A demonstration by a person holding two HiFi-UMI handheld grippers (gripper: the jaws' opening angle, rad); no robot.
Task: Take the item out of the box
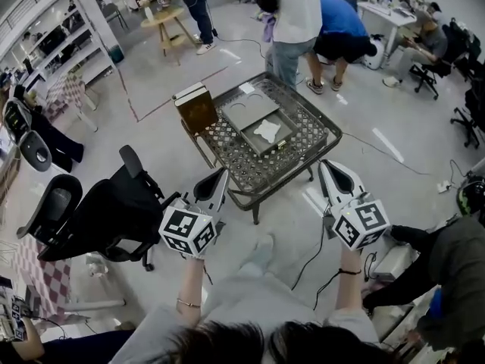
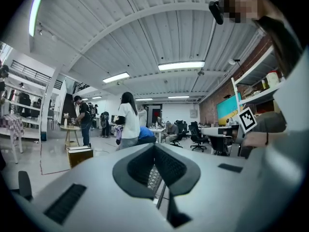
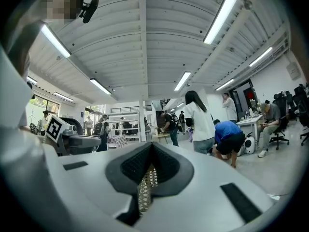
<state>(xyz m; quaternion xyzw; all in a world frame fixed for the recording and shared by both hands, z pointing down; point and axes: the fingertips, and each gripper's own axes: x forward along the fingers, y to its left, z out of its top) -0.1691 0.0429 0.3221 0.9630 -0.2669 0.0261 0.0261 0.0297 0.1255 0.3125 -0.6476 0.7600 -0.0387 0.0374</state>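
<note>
On a black metal mesh table lies a flat grey box, open, with a white crumpled item inside it. Its grey lid rests just behind it. My left gripper hovers off the table's near left corner, jaws together and empty. My right gripper is held off the near right corner, also shut with nothing in it. Both point level toward the table and stay short of the box. In the left gripper view and the right gripper view only a sliver of mesh shows between the jaws.
A brown carton stands at the table's far left corner. A black office chair sits left of my left gripper. People stand just beyond the table. Cables run over the floor near my feet.
</note>
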